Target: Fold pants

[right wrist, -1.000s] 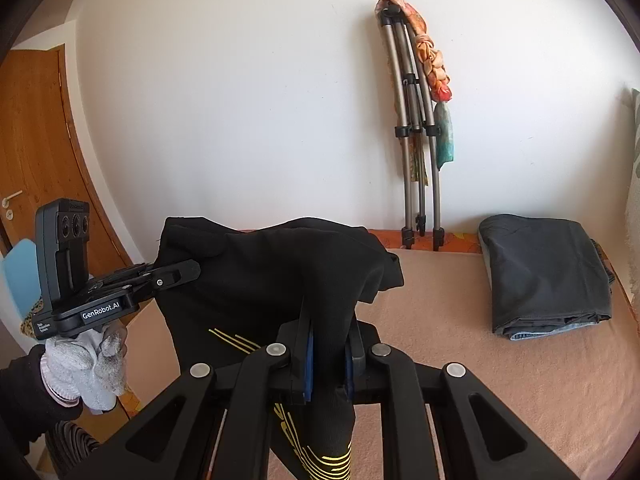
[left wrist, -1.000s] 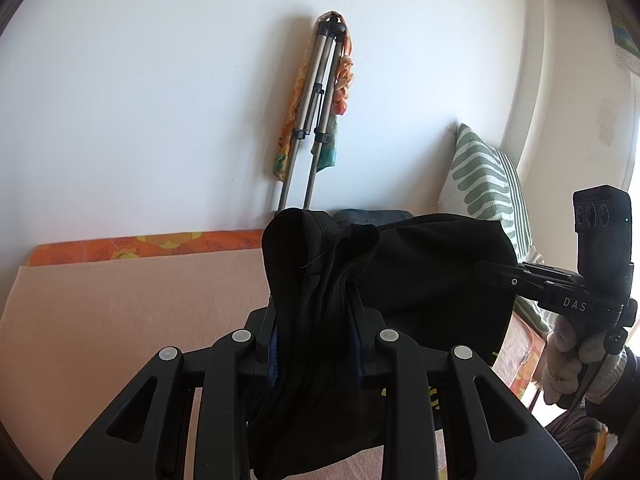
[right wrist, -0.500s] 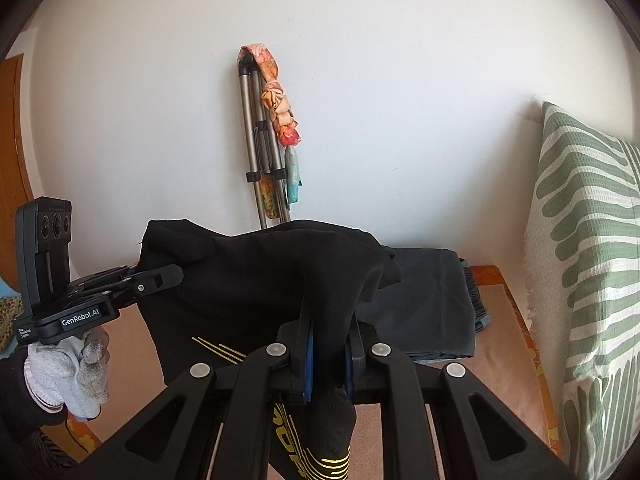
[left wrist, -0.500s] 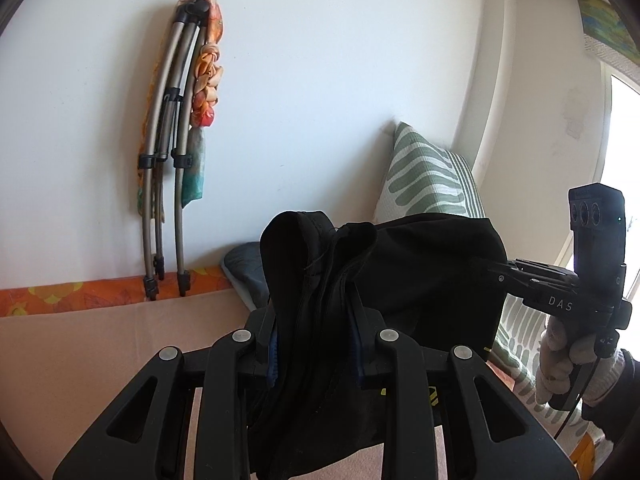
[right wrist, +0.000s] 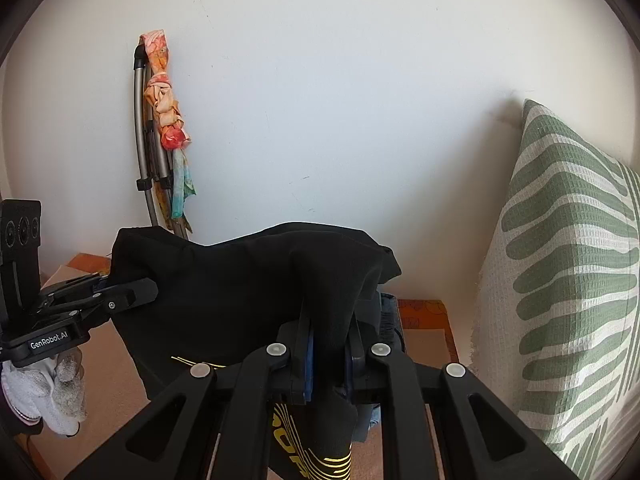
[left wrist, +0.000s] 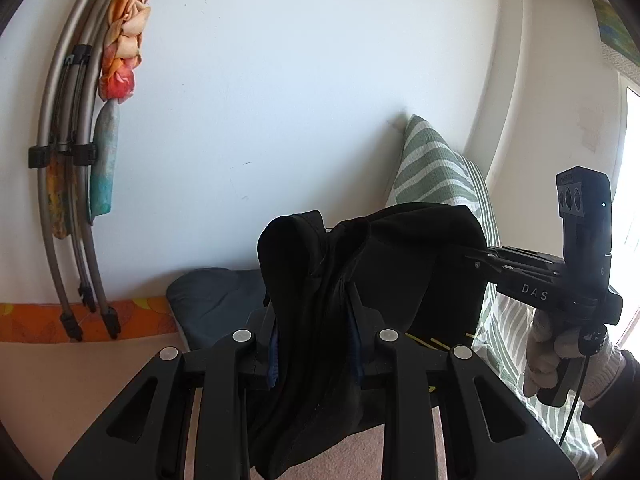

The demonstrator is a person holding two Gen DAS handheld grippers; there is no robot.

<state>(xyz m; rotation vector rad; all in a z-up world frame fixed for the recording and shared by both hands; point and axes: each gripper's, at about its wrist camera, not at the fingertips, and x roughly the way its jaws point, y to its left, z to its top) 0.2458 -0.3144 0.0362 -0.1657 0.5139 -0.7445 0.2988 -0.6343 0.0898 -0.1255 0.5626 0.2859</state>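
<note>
The black pants with yellow print hang in the air, stretched between both grippers above the bed. My left gripper is shut on one bunched end of the pants; it also shows at the left of the right wrist view. My right gripper is shut on the other end of the pants; it also shows at the right of the left wrist view. The lower part of the pants hangs below both views.
A folded dark grey garment lies on the pinkish bed cover by the wall. A green-and-white striped pillow stands at the right. A folded metal frame with coloured cloth leans on the white wall.
Both grippers have swung to the right with the pants held between them. The pillow and the folded grey garment now sit closer and more central; the door has left the right wrist view.
</note>
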